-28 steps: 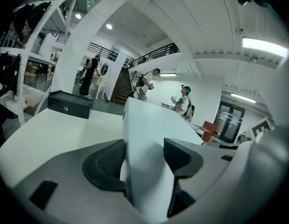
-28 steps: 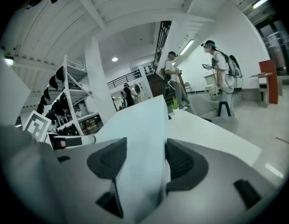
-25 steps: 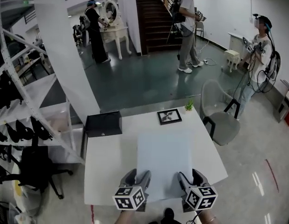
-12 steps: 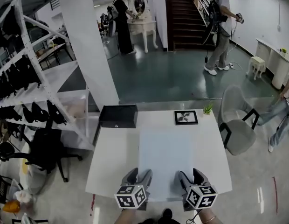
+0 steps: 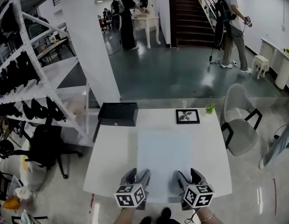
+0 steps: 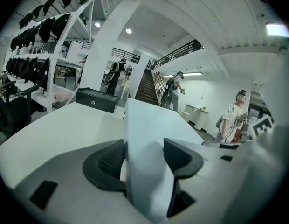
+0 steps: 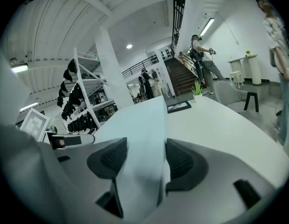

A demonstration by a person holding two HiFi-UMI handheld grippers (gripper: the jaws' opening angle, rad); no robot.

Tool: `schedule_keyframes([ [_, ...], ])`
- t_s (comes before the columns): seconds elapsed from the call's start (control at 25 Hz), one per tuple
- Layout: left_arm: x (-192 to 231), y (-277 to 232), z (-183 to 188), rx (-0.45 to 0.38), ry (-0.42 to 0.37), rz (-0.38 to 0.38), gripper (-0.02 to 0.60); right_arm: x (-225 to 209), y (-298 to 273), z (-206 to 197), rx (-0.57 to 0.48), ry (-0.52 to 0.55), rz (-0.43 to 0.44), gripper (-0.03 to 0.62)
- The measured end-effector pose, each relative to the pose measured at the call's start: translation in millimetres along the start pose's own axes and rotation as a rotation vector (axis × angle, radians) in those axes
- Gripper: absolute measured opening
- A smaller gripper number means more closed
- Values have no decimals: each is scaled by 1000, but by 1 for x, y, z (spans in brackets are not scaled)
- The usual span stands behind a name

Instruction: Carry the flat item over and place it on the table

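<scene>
A pale blue-white flat board [image 5: 163, 160] hangs level over the white table [image 5: 107, 162], held by its near edge. My left gripper [image 5: 136, 181] is shut on the board's near left part. My right gripper [image 5: 185, 180] is shut on its near right part. In the left gripper view the board [image 6: 149, 129] runs edge-on between the dark pads [image 6: 107, 164], out toward the table's far side. The right gripper view has the board [image 7: 140, 125] clamped between the pads [image 7: 179, 162] the same way.
On the table's far side stand a black box [image 5: 117, 114], a framed picture [image 5: 187, 116] and a small green plant [image 5: 210, 108]. A grey chair [image 5: 240, 125] is at the right, a white rack [image 5: 37, 78] with dark items at the left. People stand on the floor beyond.
The table has slid slightly nearer and more centred beneath the board. Both grippers keep the same hold. People in the background have moved.
</scene>
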State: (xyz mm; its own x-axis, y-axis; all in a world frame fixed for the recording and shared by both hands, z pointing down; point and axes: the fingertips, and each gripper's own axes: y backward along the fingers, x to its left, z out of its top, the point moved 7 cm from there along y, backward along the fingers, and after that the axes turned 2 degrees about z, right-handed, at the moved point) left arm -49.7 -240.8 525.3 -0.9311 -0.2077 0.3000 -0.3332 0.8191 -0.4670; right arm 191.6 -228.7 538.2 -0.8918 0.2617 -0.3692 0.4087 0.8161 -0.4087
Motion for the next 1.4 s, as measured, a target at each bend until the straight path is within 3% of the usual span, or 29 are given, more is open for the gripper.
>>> schedule_keyframes([
  [1.4,24,-54,8,63,-13,16,255,-16,-55,1,68,-25,-24,255],
])
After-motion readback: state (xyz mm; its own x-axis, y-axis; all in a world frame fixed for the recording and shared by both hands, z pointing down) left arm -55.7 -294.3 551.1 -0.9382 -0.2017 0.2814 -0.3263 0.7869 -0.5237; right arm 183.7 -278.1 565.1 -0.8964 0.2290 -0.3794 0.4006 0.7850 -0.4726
